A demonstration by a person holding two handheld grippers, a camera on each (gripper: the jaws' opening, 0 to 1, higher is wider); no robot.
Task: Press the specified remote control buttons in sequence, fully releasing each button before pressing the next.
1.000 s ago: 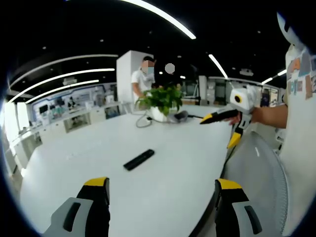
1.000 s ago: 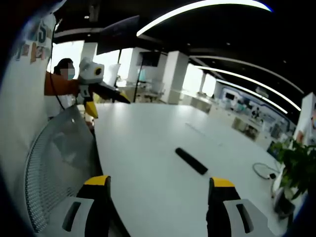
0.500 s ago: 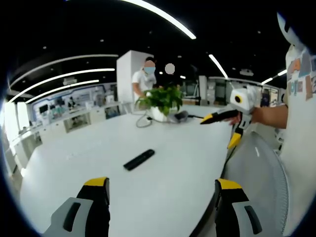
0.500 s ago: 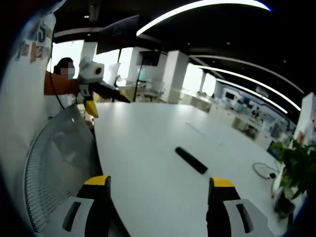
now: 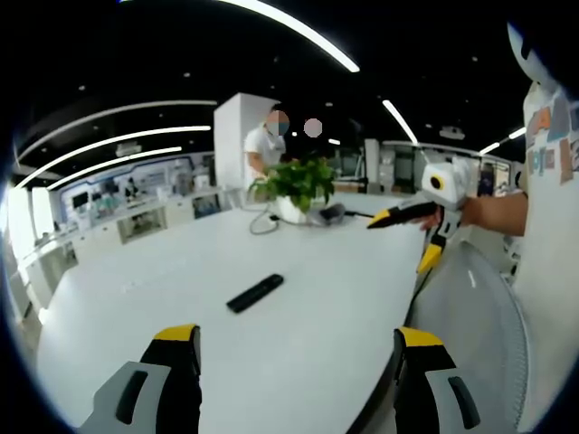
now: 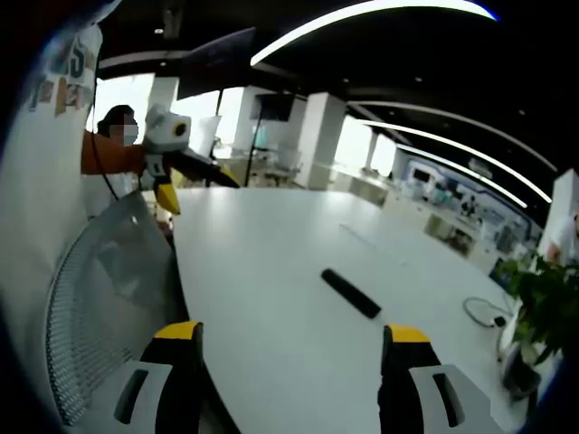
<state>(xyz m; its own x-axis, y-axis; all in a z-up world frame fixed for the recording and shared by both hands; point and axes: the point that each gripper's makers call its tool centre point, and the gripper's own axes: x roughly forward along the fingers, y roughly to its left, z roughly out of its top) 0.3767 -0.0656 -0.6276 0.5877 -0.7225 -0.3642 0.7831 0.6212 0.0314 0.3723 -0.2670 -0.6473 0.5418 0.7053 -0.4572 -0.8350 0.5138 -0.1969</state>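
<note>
- Left gripper view: my left gripper point(image 5: 294, 348) hangs above the near edge of the large white oval table point(image 5: 163, 307), its yellow-tipped black jaws spread wide with nothing between them.
- The slim black rectangular remote control point(image 5: 254, 292) lies flat on the table, well ahead of the jaws and touching neither.
- Farther back stands a leafy green plant in a white pot point(image 5: 296, 187), with a grey cable point(image 5: 262, 220) looped just beside it.
- At the right I see my right gripper point(image 5: 405, 231), held in a hand above the table edge, jaws parted and bare; the grey mesh chair back point(image 5: 475, 316) sits below it.
- Right gripper view: the right gripper point(image 6: 288, 345) has its jaws released and wide apart, over the table point(image 6: 271, 271) edge.
- The remote control point(image 6: 351, 294) rests on the table ahead, slightly right of centre, apart from both jaws.
- The left gripper point(image 6: 190, 176) enters at upper left, jaws parted; the chair back point(image 6: 109, 298) lies lower left, the plant point(image 6: 543, 307) at far right.
</note>
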